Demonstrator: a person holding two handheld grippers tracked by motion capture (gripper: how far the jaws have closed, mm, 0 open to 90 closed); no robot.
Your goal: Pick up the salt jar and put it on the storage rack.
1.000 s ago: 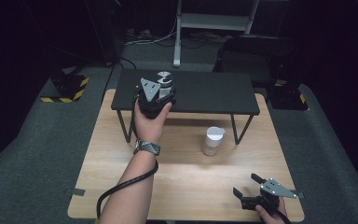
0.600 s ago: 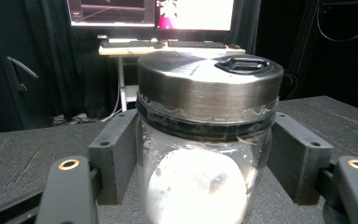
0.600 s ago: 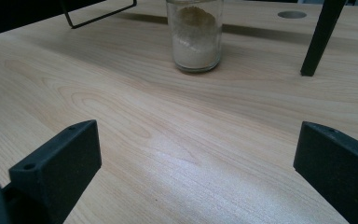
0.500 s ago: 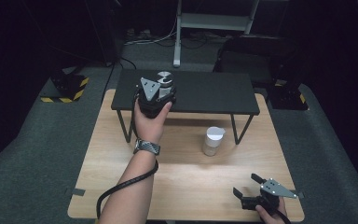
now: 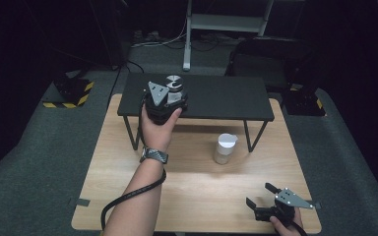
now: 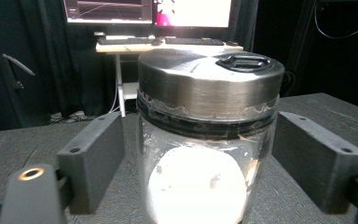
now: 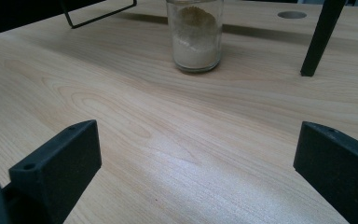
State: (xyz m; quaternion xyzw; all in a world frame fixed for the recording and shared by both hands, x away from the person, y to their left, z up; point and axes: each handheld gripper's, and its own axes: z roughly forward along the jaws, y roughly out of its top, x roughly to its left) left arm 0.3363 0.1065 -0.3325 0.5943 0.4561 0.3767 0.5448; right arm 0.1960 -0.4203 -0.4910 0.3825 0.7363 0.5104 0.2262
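My left gripper (image 5: 170, 93) has its jaws spread either side of the metal-lidded jar (image 6: 208, 140) on the black shelf (image 5: 226, 98), gaps showing on both sides. My right gripper (image 5: 263, 202) rests wide open and empty on the table (image 5: 187, 191), facing a second jar (image 7: 195, 35).

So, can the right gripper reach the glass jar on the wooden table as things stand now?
Probably yes. The right gripper is open and faces the glass jar across bare wooden table; the shelf leg stands to one side.

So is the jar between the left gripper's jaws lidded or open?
Lidded: a metal lid caps the upright glass jar on the black shelf; the jaws flank it with gaps showing.
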